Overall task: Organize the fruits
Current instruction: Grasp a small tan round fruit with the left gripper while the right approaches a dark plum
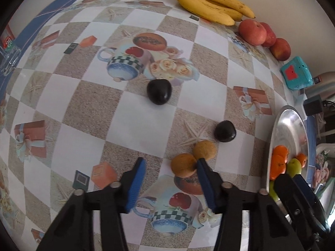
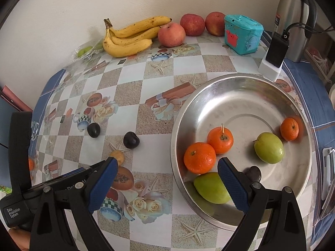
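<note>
A steel bowl (image 2: 240, 87) holds three oranges (image 2: 200, 158), two green fruits (image 2: 269, 147) and a dark plum (image 2: 253, 172). Two dark plums (image 1: 159, 91) (image 1: 225, 131) and two brown round fruits (image 1: 183, 165) lie on the tablecloth. My left gripper (image 1: 170, 165) is open and empty, its right finger beside the brown fruits. My right gripper (image 2: 167, 167) is open and empty above the bowl's near rim. The bowl also shows in the left wrist view (image 1: 291, 125).
Bananas (image 2: 129, 38), three red apples (image 2: 171, 34) and a teal toy box (image 2: 242, 34) line the wall. A kettle (image 2: 295, 21) and a charger (image 2: 274, 56) stand at back right. A plastic bag with green fruit (image 2: 88, 50) lies left of the bananas.
</note>
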`<state>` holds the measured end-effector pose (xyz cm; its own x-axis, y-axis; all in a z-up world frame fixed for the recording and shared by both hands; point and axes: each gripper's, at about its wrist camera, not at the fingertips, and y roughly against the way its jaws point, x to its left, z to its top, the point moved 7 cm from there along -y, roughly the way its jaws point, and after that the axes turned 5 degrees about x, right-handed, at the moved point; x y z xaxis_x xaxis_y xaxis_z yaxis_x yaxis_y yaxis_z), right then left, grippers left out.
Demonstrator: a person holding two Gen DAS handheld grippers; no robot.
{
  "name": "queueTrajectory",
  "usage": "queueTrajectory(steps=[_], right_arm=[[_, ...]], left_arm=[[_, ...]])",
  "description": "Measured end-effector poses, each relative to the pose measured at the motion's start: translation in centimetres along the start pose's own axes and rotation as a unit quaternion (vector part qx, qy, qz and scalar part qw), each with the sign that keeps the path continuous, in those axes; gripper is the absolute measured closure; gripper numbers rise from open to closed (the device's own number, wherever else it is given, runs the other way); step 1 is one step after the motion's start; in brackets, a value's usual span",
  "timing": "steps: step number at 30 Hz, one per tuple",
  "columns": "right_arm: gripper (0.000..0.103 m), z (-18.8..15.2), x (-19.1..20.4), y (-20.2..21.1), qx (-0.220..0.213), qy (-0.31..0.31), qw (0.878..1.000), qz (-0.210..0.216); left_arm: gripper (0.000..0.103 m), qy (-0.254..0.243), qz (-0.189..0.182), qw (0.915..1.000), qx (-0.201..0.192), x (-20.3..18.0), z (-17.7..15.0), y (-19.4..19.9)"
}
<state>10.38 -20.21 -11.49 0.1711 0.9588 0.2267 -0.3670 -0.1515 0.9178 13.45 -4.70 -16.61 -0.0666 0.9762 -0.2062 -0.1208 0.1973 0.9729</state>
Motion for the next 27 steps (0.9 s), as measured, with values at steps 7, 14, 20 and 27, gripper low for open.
queueTrajectory(steps=[7, 14, 20, 27], right_arm=[[0.007, 0.0, -0.1, -0.1, 0.003, 0.000, 1.000, -0.003], [0.007, 0.1, 0.0, -0.1, -0.001, -0.003, 1.000, -0.004], [0.007, 0.1, 1.1, -0.6, 0.003, 0.011, 1.000, -0.002], [0.007, 0.1, 3.9, -0.9, -0.010, 0.056, 0.998, 0.009]], left_arm=[[0.077, -0.014, -0.011, 0.9998, -0.003, -0.8, 0.1, 0.3], [0.077, 0.007, -0.018, 0.9997, -0.017, 0.3, 0.6, 1.4], [0.077, 0.048, -0.020, 0.9976, -0.045, 2.5, 1.6, 3.3], [0.077, 0.074, -0.027, 0.9950, -0.063, 4.2, 2.4, 4.6]])
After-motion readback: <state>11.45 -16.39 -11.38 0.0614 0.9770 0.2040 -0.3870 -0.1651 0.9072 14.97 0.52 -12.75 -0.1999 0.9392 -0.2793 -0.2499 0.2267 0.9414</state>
